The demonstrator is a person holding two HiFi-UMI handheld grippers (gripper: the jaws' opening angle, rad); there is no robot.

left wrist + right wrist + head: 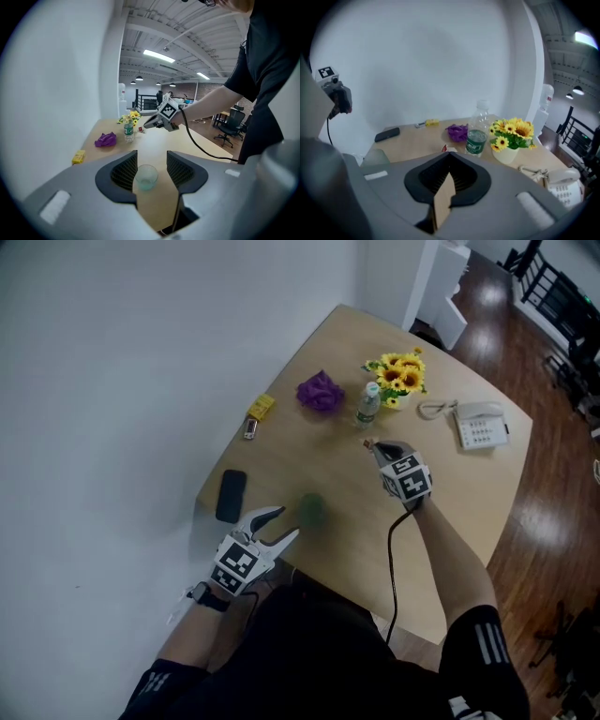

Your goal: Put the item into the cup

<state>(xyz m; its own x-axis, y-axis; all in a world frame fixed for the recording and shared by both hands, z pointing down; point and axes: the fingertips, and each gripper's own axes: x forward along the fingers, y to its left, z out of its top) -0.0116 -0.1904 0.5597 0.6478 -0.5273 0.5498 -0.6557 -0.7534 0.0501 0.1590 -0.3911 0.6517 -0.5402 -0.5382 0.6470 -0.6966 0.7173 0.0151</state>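
Note:
A translucent greenish cup (311, 510) stands upright near the table's front edge. My left gripper (286, 523) is open just short of the cup, which in the left gripper view (146, 176) shows between the spread jaws without touching them. A small red-and-white packet (367, 442) lies mid-table. My right gripper (375, 448) is shut with its tips right at the packet. In the right gripper view the packet (444, 148) peeks out just past the closed jaws. Whether it is pinched does not show.
Behind the packet stand a water bottle (367, 404) and a pot of sunflowers (401, 376). A purple cloth (321, 390), a yellow block (261, 407) and a black phone (231, 495) lie to the left, a white telephone (481, 425) to the right. A white wall borders the table's left.

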